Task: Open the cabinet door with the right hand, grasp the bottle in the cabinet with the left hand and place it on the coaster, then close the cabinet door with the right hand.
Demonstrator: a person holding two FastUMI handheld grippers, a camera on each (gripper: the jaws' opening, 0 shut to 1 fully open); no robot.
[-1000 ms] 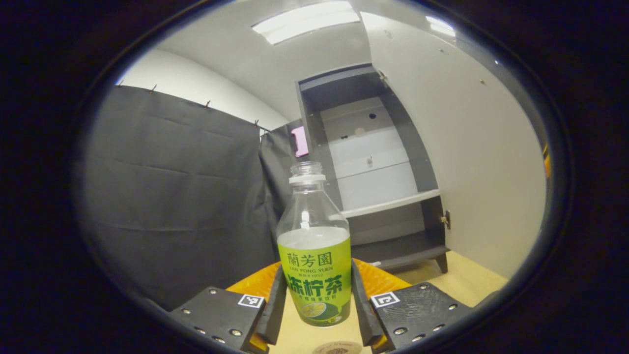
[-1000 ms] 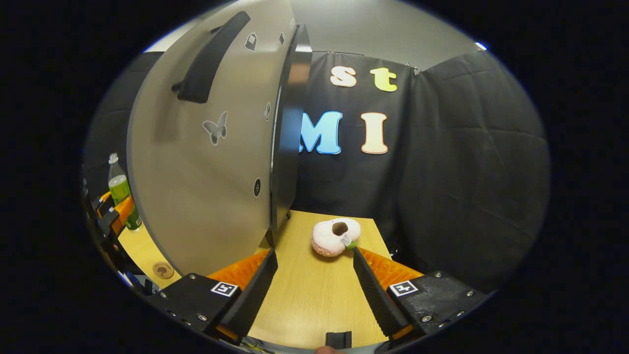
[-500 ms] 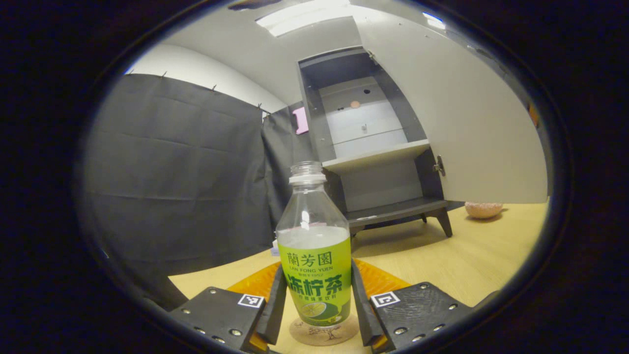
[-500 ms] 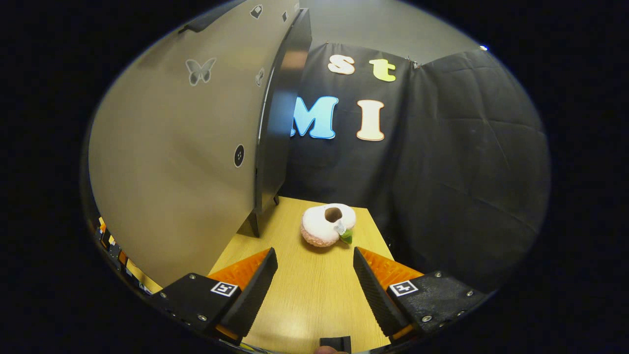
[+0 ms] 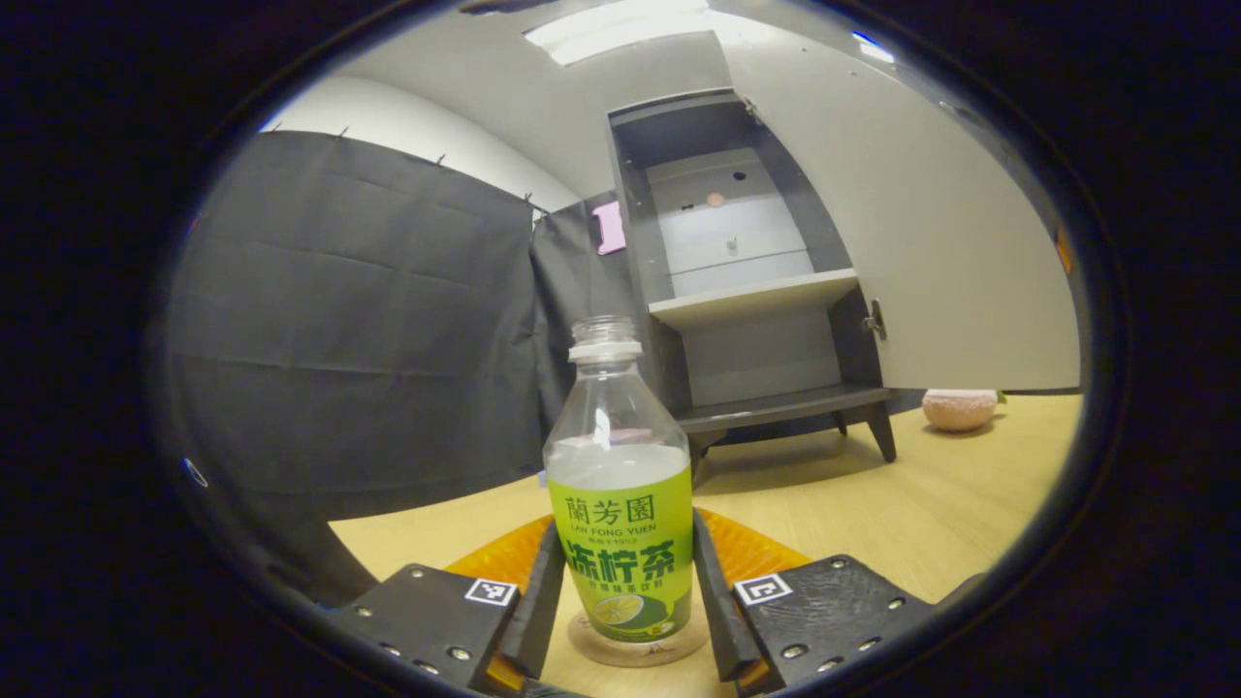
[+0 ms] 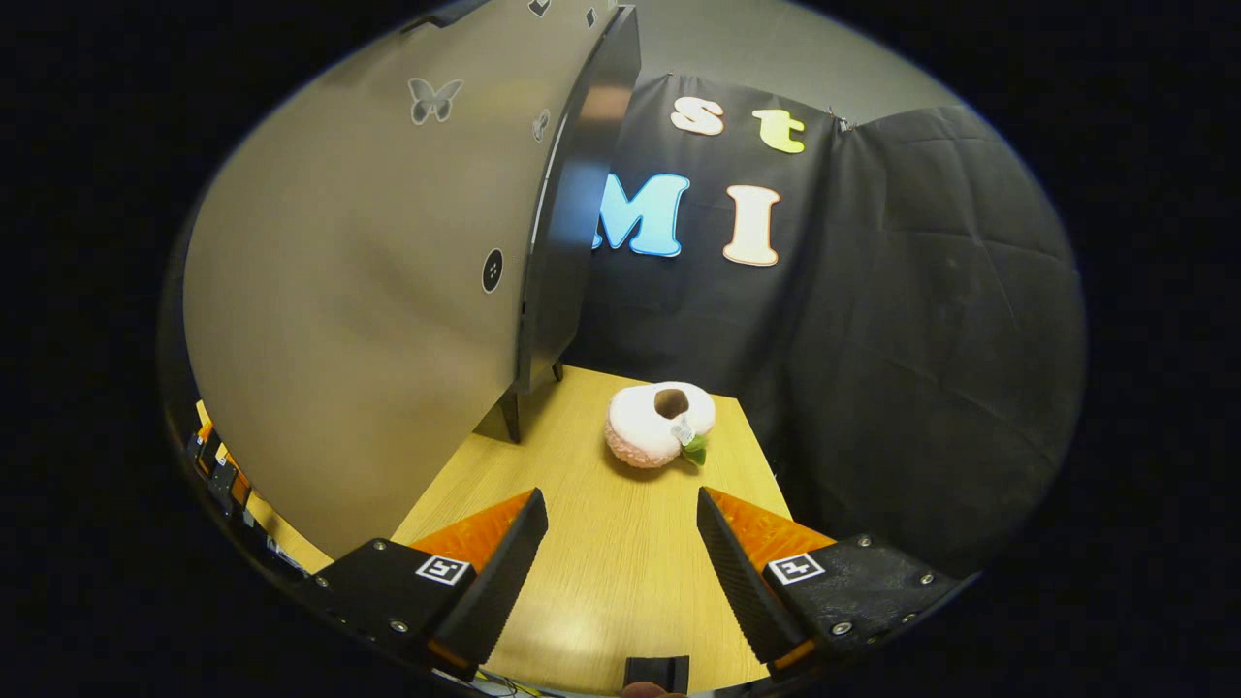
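Right gripper view: the right tongs [image 6: 620,572] hang over the wooden desk [image 6: 591,553], fingers spread wide with bare desk between them, gripping nothing. To the left the open cabinet door [image 6: 368,291] stands large, its outer face toward the camera, carrying a butterfly sticker [image 6: 434,97] high up and a small round dark sticker [image 6: 493,270] near its edge. The door's dark edge [image 6: 572,213] runs down to a cabinet leg [image 6: 511,424] on the desk. Farther off, near the black cloth wall, lies a pink plush peach [image 6: 659,423], well apart from the tongs.
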